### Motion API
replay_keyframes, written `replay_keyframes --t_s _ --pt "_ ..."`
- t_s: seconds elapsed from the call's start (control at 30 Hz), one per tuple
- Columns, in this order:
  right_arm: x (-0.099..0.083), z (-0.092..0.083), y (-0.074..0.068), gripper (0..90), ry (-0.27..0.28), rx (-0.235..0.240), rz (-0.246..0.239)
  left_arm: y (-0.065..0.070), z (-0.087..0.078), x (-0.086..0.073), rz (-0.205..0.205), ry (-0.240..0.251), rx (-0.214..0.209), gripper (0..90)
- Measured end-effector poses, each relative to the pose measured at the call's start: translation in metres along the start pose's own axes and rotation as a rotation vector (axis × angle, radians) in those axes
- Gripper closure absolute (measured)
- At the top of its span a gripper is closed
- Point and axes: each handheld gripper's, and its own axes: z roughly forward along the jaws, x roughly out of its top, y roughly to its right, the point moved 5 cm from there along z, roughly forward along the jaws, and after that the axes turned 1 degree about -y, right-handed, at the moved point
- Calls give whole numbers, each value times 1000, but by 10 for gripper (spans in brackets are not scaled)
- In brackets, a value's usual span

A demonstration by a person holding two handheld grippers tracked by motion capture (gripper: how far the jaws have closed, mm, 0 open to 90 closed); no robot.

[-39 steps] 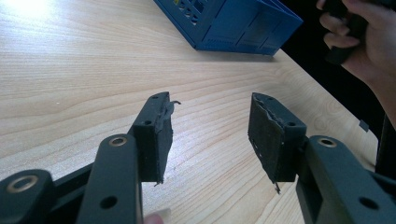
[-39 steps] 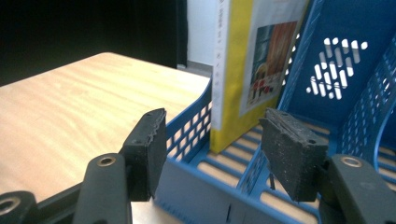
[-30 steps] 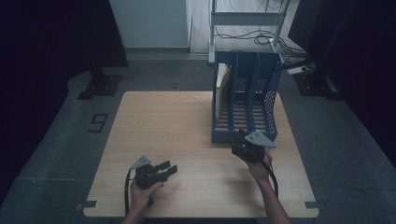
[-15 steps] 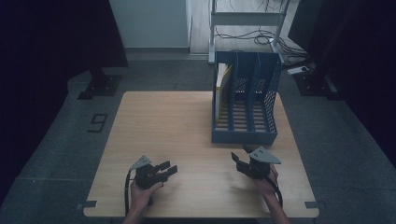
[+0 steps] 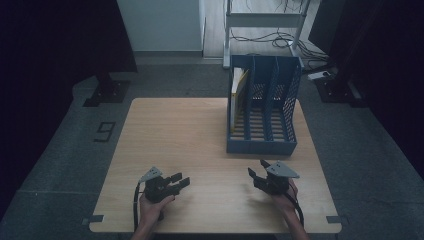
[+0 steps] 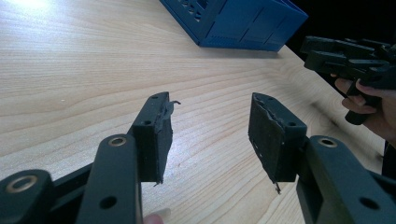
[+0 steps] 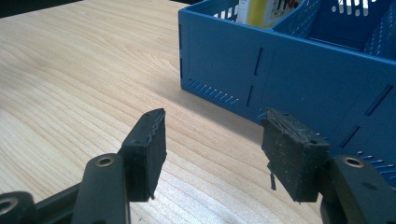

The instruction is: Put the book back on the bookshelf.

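My right gripper [image 5: 259, 176] rests low by the wooden table's [image 5: 190, 135] near edge, jaws parted and empty, just short of the blue slotted plastic file rack [image 5: 262, 145] — my left gripper [image 5: 179, 181], likewise parted with nothing between, lies well apart from it, aimed rightward.

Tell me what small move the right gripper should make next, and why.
Probably ease the right gripper forward toward the blue file rack. Its jaws stand open with nothing between them, hovering over bare table just short of the rack's front wall, and the yellow folder sits in the rack's leftmost slot.
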Motion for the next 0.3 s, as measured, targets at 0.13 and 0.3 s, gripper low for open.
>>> replay_keyframes --t_s 0.13,0.3 --pt "0 -1 0 394 1 0 0 0 1 0 0 -2 2 494" --pt "0 -2 2 394 7 1 8 0 1 0 1 -3 2 494"
